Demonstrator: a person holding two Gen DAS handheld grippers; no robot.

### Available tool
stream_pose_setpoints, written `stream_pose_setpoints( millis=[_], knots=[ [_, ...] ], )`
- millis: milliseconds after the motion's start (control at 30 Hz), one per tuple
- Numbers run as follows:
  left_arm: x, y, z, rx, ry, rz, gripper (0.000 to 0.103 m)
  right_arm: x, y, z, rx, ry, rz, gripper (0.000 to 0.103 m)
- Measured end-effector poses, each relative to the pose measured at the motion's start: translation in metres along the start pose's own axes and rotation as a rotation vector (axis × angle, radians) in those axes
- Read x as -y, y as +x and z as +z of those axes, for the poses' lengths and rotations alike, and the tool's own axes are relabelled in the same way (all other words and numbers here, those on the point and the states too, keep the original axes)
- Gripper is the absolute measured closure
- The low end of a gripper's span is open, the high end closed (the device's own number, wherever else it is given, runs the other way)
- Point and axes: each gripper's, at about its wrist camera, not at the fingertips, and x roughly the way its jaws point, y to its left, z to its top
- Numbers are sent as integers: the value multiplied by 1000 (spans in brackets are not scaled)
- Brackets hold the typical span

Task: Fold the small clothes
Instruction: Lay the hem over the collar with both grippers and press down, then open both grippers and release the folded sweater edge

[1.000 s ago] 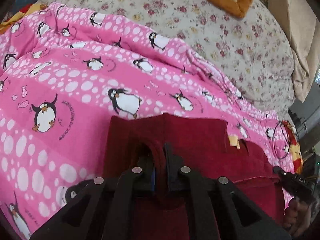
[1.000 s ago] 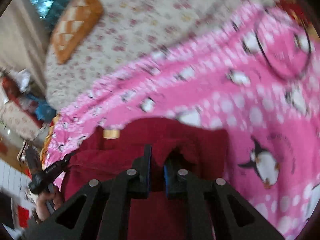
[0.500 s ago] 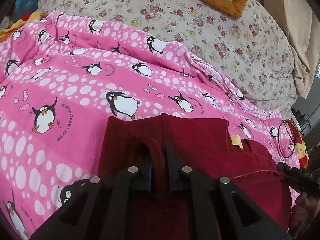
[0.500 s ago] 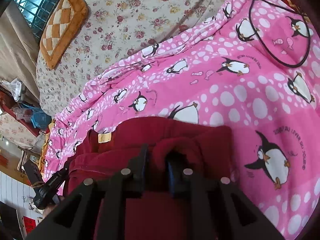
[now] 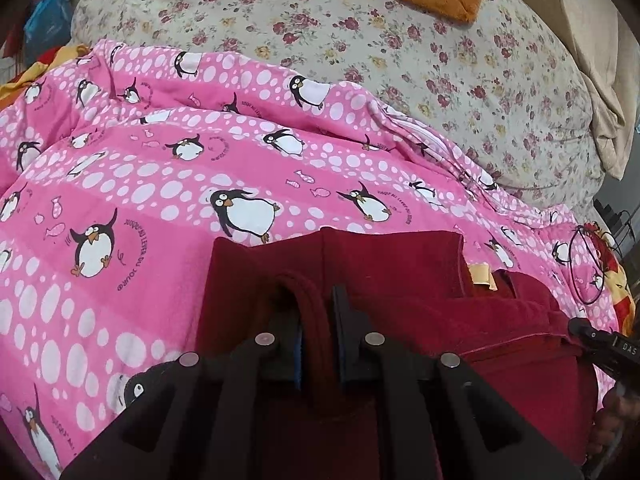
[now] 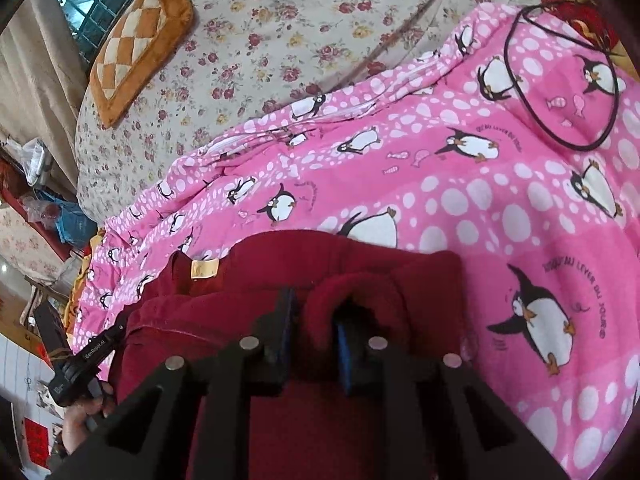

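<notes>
1. The left hand-held gripper (image 5: 318, 320) is clenched on a ridge of the dark red fleece garment (image 5: 400, 272), the fold pinched tight between its black fingers.
2. The right hand-held gripper (image 6: 314, 320) has its fingers slightly parted with a rounded hump of the same dark red fleece garment (image 6: 360, 280) between them; whether the blue pads press on it I cannot tell.
3. The garment lies on the pink penguin-print blanket (image 5: 120, 200), folded over, with a small yellow label (image 5: 482, 274) near its collar edge.
4. Right of the garment in the left wrist view, a thin black wire loop (image 5: 586, 268) lies on the blanket.
5. Beyond the blanket lies a cream floral-print quilt (image 5: 360, 40), with an orange checked cushion (image 6: 136, 44) on it, well apart from the garment.
</notes>
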Motion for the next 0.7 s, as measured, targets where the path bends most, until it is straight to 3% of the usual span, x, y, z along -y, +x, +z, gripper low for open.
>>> stream_pose_setpoints(
  millis=[400, 700],
  knots=[
    [3, 1, -1, 5, 19, 16, 103, 1, -1, 0, 1, 0, 6, 81],
    [3, 1, 0, 7, 22, 16, 103, -14, 0, -3, 0, -67, -5, 60]
  ],
)
